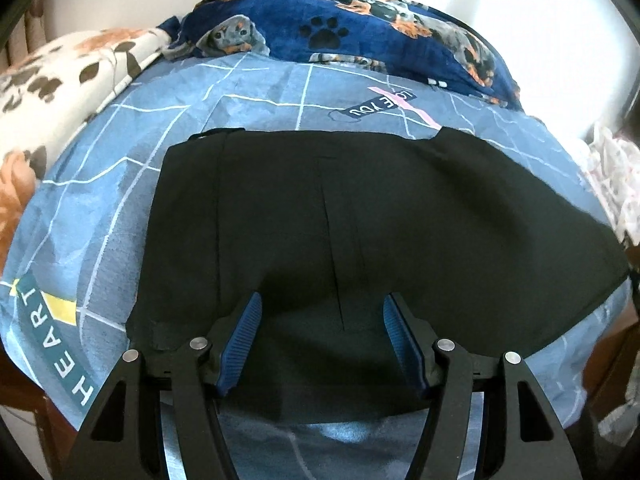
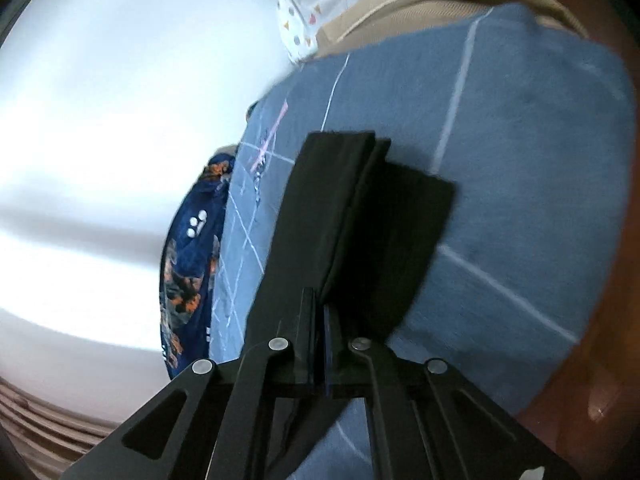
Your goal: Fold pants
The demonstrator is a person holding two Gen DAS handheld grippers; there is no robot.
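While my right gripper clamps folded black pants edge, left gripper hangs over them w/ jaws apart, blue bedsheet underneath.

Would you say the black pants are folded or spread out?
Folded: the right gripper is shut on stacked layers of the black pants.

The pants are plain black against a dusty-blue bedsheet crossed by thin white lines, with a teal-and-yellow "HEART" strip and a pink stripe. Behind lies a navy blanket printed with black paw marks and grey-orange puppies, beside a cream blanket with brown paw prints. The gripper pads are blue on black arms.
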